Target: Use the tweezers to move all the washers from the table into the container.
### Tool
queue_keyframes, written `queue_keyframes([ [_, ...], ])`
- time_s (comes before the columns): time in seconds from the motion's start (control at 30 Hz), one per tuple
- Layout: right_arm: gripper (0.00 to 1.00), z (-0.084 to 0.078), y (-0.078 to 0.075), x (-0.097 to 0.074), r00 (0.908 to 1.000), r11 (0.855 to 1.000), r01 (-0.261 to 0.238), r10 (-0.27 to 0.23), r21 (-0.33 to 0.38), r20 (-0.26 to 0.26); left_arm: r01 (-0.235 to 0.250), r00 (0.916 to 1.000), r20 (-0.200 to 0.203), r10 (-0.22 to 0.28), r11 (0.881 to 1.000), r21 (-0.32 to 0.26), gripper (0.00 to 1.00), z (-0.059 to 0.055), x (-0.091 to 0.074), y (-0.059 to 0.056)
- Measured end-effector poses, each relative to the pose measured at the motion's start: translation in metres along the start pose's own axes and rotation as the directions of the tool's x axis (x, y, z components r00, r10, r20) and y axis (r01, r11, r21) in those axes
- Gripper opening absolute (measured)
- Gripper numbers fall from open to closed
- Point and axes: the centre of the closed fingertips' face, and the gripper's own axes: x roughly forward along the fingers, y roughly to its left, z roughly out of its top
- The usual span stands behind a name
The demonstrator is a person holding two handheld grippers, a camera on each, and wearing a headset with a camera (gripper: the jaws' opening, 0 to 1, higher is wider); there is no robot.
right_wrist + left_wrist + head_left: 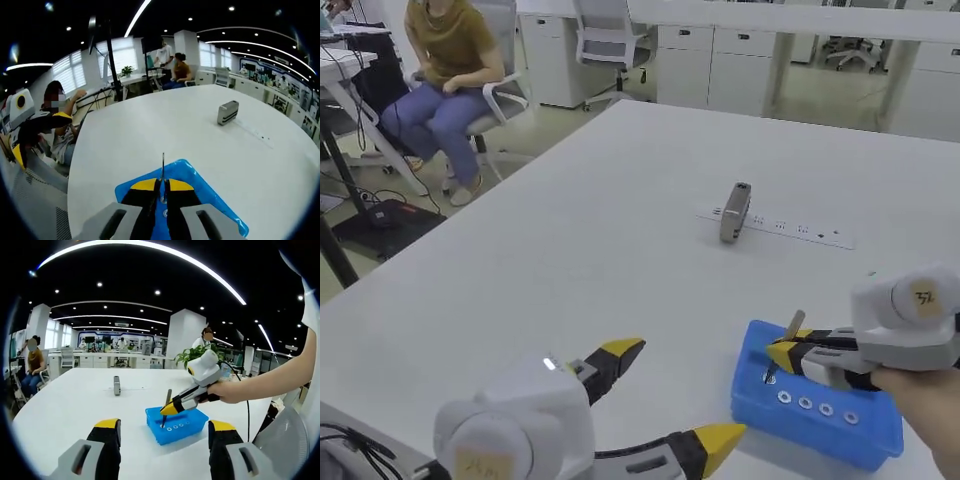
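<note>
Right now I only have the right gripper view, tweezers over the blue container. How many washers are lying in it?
Observer: The head view shows four washers in a row on the floor of the blue container.
Operator: Where's the tweezers' tip?
Observer: The tweezers point down inside the container, tip by one end of that row.
Operator: And the left gripper?
Observer: The left gripper is open, beside the container, holding nothing.
</note>
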Motion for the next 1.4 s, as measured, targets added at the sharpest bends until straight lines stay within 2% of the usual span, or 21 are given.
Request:
queue_keyframes([
  [0.33,0.03,-0.013,0.004,0.005,0.9994,1.000,-0.002,0.001,-0.020,-0.035,-0.006,1.0000,0.005,0.006,1.000,-0.015,0.71,0.001,-0.001,0.002],
  [0.37,0.03,-0.010,0.004,0.004,0.9999,1.000,-0.001,0.001,-0.016,-0.012,-0.007,1.0000,0.006,0.007,1.000,-0.016,0.71,0.001,-0.001,0.002],
  [0.53,0.03,-0.013,0.005,0.002,0.9999,1.000,-0.007,0.007,0.012,-0.012,0.002,1.0000,-0.003,-0.002,1.000,-0.021,0.71,-0.001,0.000,0.001],
  [0.67,0.04,-0.015,0.008,-0.001,0.9997,1.000,-0.025,0.025,-0.001,0.008,0.014,0.9998,-0.012,-0.014,1.000,-0.007,0.71,-0.002,0.001,-0.002],
  [0.83,0.03,-0.006,0.010,-0.007,0.9990,1.000,-0.013,0.013,-0.002,0.043,0.014,0.9999,-0.009,-0.014,1.000,-0.012,0.71,-0.002,0.001,-0.002],
  [0.93,0.02,0.000,0.011,-0.012,0.9987,1.000,0.000,0.002,-0.029,0.052,0.022,0.9997,-0.008,-0.022,1.000,-0.013,0.70,-0.002,0.001,-0.003],
  [1.03,0.02,0.013,0.015,-0.023,0.9959,0.999,0.007,-0.004,-0.034,0.090,0.043,0.9991,-0.003,-0.043,0.999,-0.010,0.69,0.000,0.001,-0.007],
  [1.1,0.02,0.017,0.019,-0.029,0.9947,0.999,0.008,-0.004,-0.034,0.102,0.080,0.9968,0.001,-0.080,0.996,-0.031,0.66,0.001,0.001,-0.013],
  [1.2,0.02,0.026,0.031,-0.048,0.9923,0.998,0.013,-0.006,-0.055,0.124,0.144,0.9892,-0.014,-0.146,0.987,-0.067,0.59,0.001,0.001,-0.022],
  [1.3,0.02,0.031,0.040,-0.067,0.9895,0.997,0.023,-0.011,-0.079,0.144,0.166,0.9857,-0.019,-0.167,0.984,-0.060,0.59,0.004,0.002,-0.026],
  [1.4,0.02,0.029,0.048,-0.088,0.9881,0.995,0.025,-0.010,-0.092,0.153,0.213,0.9762,-0.031,-0.215,0.976,-0.043,0.57,0.009,0.004,-0.036],
])
